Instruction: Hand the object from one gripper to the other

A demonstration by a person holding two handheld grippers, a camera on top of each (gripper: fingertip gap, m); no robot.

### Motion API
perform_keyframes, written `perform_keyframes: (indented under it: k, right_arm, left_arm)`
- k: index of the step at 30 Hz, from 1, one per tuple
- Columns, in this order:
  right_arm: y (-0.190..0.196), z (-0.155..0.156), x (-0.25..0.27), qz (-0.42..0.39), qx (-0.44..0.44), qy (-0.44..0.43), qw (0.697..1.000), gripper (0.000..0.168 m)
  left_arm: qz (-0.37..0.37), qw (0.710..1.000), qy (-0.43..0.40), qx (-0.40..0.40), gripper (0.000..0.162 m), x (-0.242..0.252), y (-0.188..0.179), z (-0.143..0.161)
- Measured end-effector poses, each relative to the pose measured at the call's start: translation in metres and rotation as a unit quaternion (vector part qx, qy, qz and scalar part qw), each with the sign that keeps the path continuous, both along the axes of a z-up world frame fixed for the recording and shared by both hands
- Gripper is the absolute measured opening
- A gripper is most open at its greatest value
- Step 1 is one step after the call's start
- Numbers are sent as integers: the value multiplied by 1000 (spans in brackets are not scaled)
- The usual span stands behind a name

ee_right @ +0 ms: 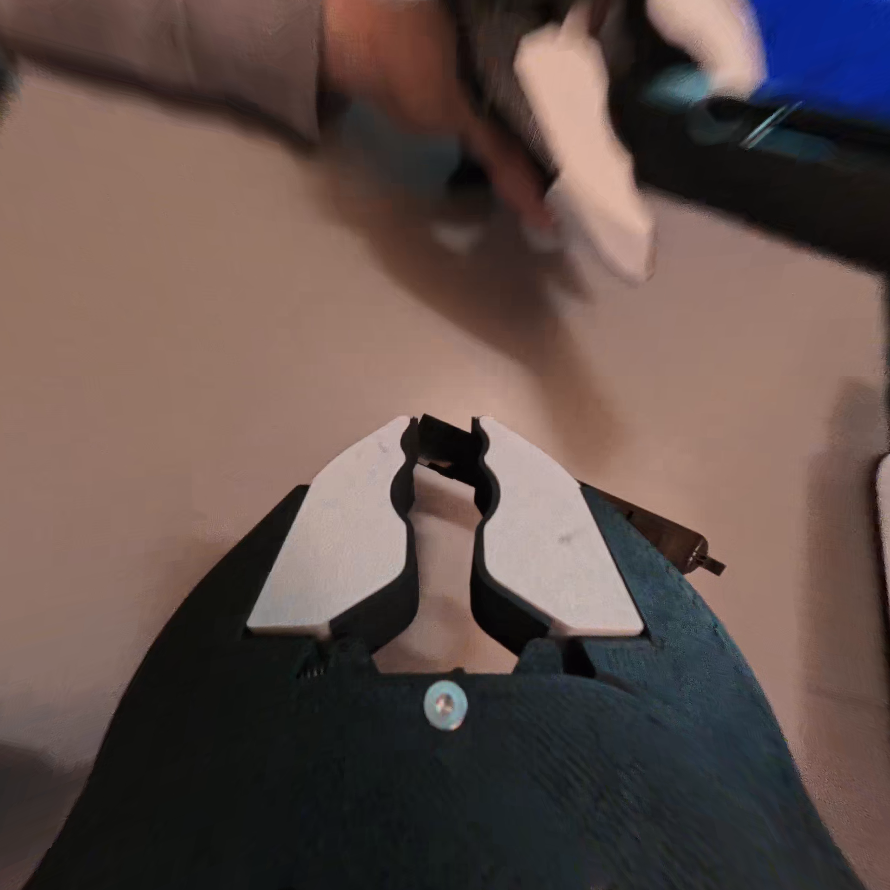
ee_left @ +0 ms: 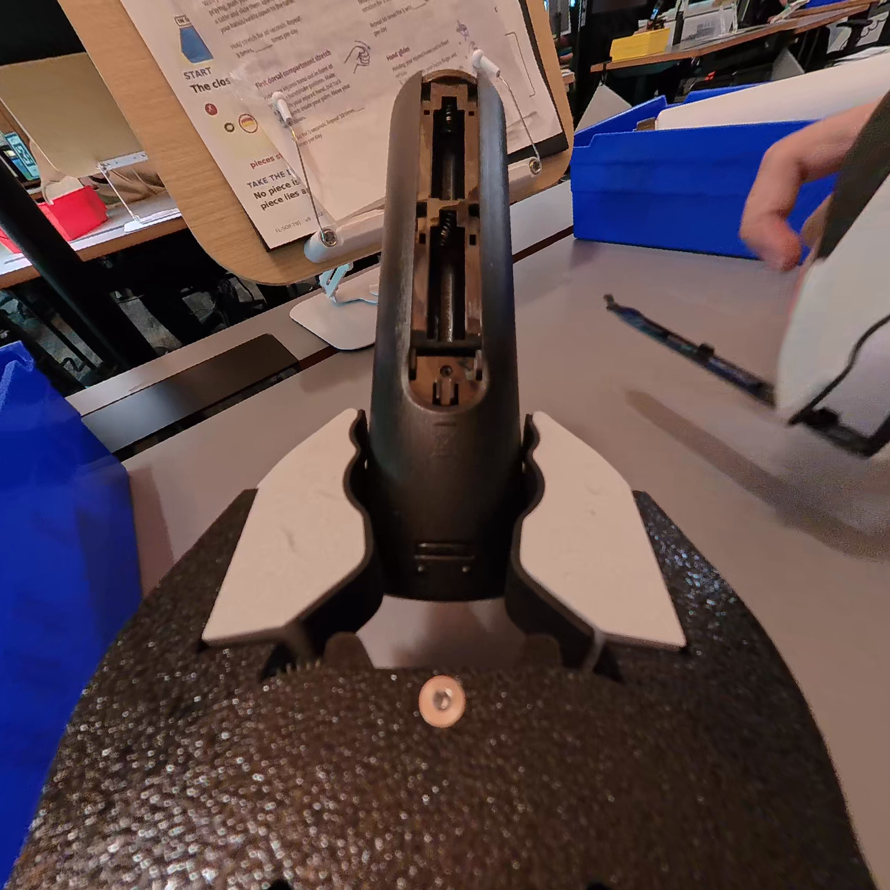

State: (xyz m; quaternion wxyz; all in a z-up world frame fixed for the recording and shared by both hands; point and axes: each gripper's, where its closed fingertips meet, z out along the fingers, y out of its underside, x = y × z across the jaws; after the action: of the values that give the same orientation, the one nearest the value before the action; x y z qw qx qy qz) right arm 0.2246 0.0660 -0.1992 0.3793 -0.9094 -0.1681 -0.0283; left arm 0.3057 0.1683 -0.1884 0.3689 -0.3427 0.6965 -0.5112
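My left gripper (ee_left: pixel 445 419) is shut on a black remote-like casing (ee_left: pixel 445 269) with its long battery bay open and empty, pointing up and away. My right gripper (ee_right: pixel 443 426) is shut on a thin dark strip (ee_right: pixel 445 445) that crosses the fingertips and sticks out past the right finger (ee_right: pixel 674 544). In the left wrist view this strip (ee_left: pixel 688 346) looks blue and black and juts left from the blurred right gripper (ee_left: pixel 843 337), just above the table. The left gripper (ee_right: pixel 592 178) and the casing (ee_right: pixel 770 188) show blurred at the top of the right wrist view.
A wooden document stand (ee_left: pixel 269 202) with printed sheets is behind the casing on the grey table (ee_left: pixel 626 481). Blue bins are at the back right (ee_left: pixel 674 183) and near left (ee_left: pixel 48 530). A red box (ee_left: pixel 72 212) sits far left. A hand (ee_left: pixel 790 192) holds the right gripper.
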Motion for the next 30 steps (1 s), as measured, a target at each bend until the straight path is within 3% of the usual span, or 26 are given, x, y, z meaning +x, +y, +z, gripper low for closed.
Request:
perform_keyframes:
  k: [3,5,6,8,10,11,14,17,20,23,26,28,30]
  right_arm:
    - [-2,51,-6,-72,222,76,969,21]
    - [-22,71,-1,-147,351,188,906,21]
    - [-36,77,-8,-145,390,273,868,21]
    - [-64,83,-3,-178,435,436,767,21]
    - [-93,74,12,-240,461,518,680,21]
    - [-107,70,13,-254,476,525,658,20]
    - [-142,62,10,-304,500,508,632,21]
    - [-167,52,3,-359,485,483,635,16]
    - [-190,42,-7,-409,458,429,663,25]
    - [-206,26,-15,-467,380,327,728,38]
    - [-212,3,-10,-531,240,162,797,51]
    - [-209,-12,0,-539,145,64,827,54]
    - [-201,-24,12,-532,85,31,842,55]
  left_arm:
    - [0,1000,-1,-1,61,0,0,1]
    - [0,1000,-2,-2,61,0,0,1]
    - [0,1000,-2,-2,61,0,1,1]
    - [-1,1000,-1,0,61,0,0,0]
    - [-1,1000,-2,3,61,0,0,0]
    - [-2,1000,-3,5,61,0,-1,0]
    - [-4,1000,-5,11,61,0,-2,0]
    - [-6,1000,-7,11,61,-1,-3,0]
    - [-7,1000,-8,9,61,-1,-3,0]
    - [-8,1000,-10,8,61,-1,-3,1]
    - [-11,1000,-10,12,61,-1,-4,0]
    - [-12,1000,-10,17,61,-2,-6,0]
    - [-16,1000,-13,23,61,-2,-7,-1]
